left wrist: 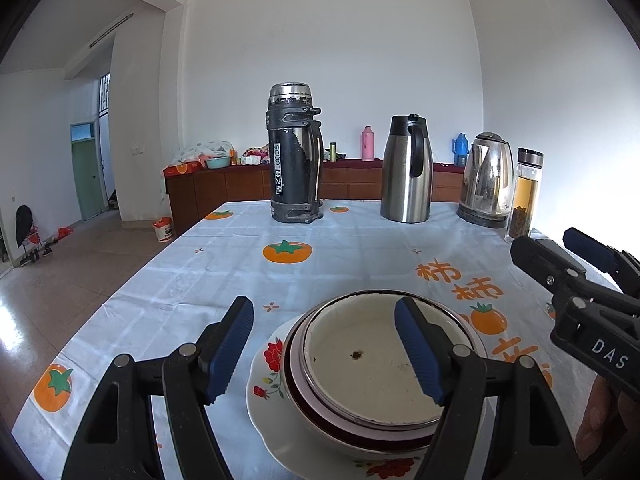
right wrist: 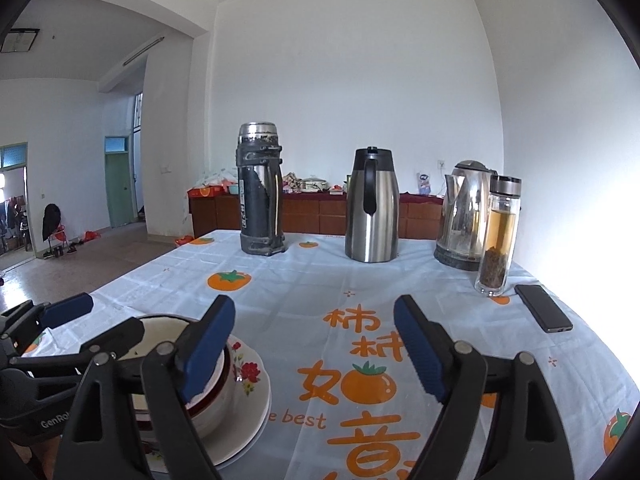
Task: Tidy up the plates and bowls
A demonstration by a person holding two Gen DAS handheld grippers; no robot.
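Nearest the lens, the left gripper (left wrist: 324, 350) hangs with its blue-padded fingers wide apart and nothing clamped; its right finger sits over the stack's top bowl, its left finger over bare cloth. The stack stands at the near edge of the table (left wrist: 360, 240): a white enamel bowl (left wrist: 368, 368) with a dark chipped rim and brown specks on its floor, nested in a bowl with a maroon band (left wrist: 320, 420), both on a white scalloped plate with red flowers (left wrist: 266, 372). The right gripper (right wrist: 314, 346), just right of the stack, also stands spread and empty over the persimmon-print cloth, its left finger in front of the bowls' right side. At the far edge stand a black flask (left wrist: 294, 156), a steel jug (left wrist: 406, 170), a kettle (left wrist: 486, 180) and a tea bottle (left wrist: 524, 194).
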